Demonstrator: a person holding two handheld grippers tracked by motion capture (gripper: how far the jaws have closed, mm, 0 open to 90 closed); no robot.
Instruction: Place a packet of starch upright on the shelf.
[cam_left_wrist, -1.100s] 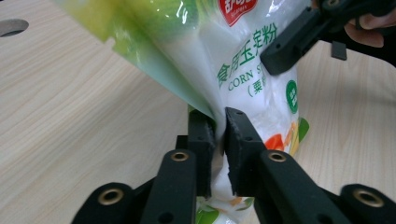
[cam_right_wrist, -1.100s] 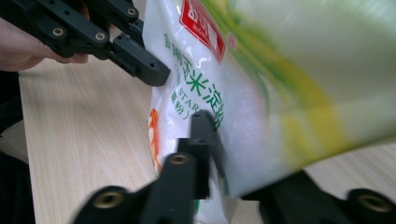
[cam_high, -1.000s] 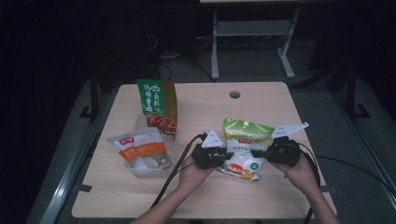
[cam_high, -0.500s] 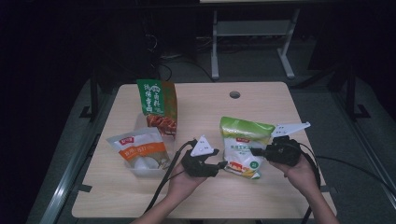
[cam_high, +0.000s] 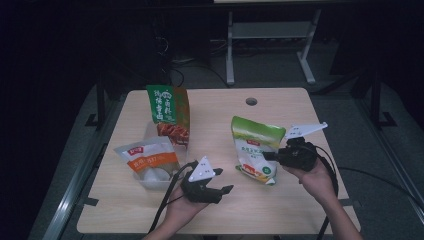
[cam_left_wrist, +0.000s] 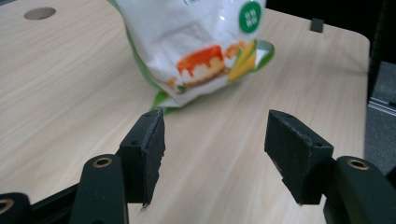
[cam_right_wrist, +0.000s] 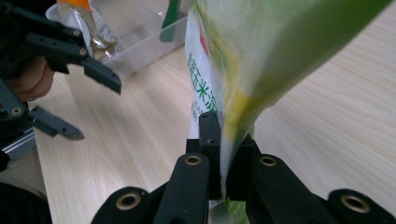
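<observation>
Wooden surface (cam_high: 280, 210) with snack bags. Right gripper (cam_high: 274, 155) is clamped on the edge of a green-and-white bag (cam_high: 255, 148), holding it upright near the surface's middle. Left gripper (cam_high: 224, 192), jaws spread wide and empty, sits just beside the bag's lower left.

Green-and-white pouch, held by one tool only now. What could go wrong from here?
1. The right tool pinches just the thin edge of the green-and-white pouch; the film could slip out or tear.
2. The pouch tilts with its bottom on the table; it may swing or flop.
3. The left tool is open, apart from it, so nothing backs it up.
</observation>
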